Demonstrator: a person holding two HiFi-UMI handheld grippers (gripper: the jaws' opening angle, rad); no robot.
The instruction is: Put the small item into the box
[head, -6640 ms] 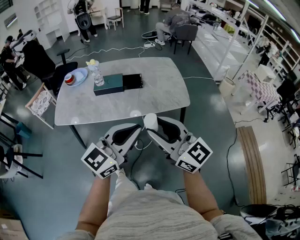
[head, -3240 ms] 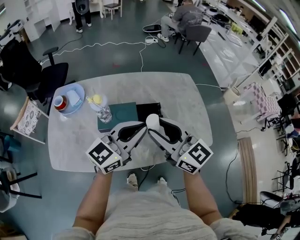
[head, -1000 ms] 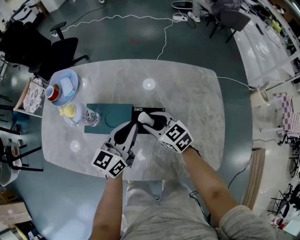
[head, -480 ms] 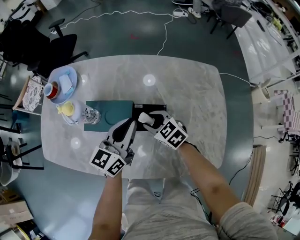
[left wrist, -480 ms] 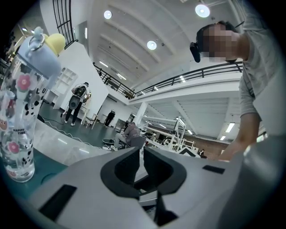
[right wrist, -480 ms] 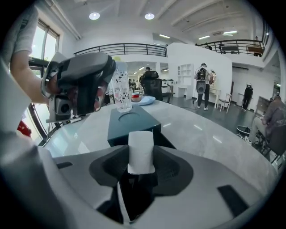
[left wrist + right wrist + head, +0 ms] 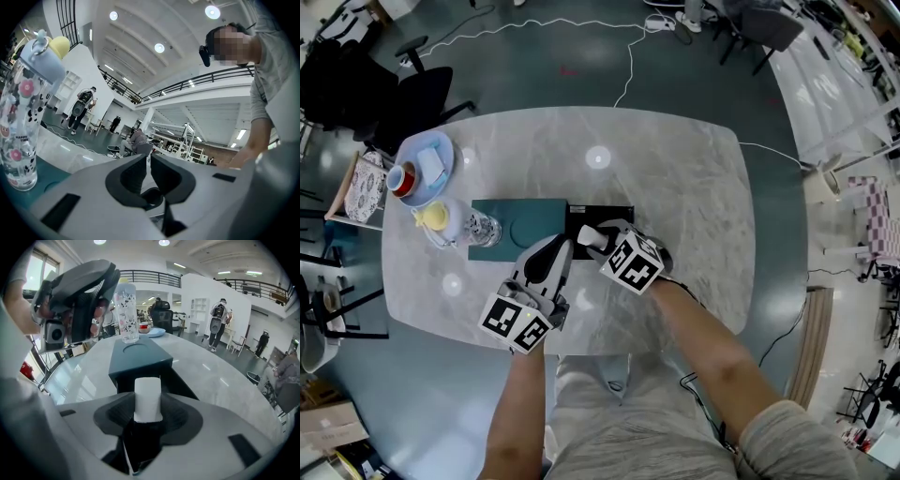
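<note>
Seen from above: a person stands at a grey marble table (image 7: 675,187) w/ 2 handheld grippers. The right gripper (image 7: 592,237) is clamped on the small item (image 7: 591,234), a white upright cylinder, its top poking out btwn the jaws. It sits over the near end of the black drawer (image 7: 617,214), which is pulled out of the right side of a teal box (image 7: 516,225). It seems to hover just above the drawer, but contact can't be judged. In the right gripper view the item (image 7: 148,399) stands directly in front of the drawer opening (image 7: 183,380).

The left gripper (image 7: 561,246) is just beside the right one, over the box's near edge, jaws nearly together w/ nothing btwn them.

Left of the box: 1 clear patterned bottle (image 7: 478,228) w/ a yellow cap, touching or almost touching the box. Further back-left is a blue plate (image 7: 441,145) holding a red cup (image 7: 398,180). Nothing blocks the drawer.
</note>
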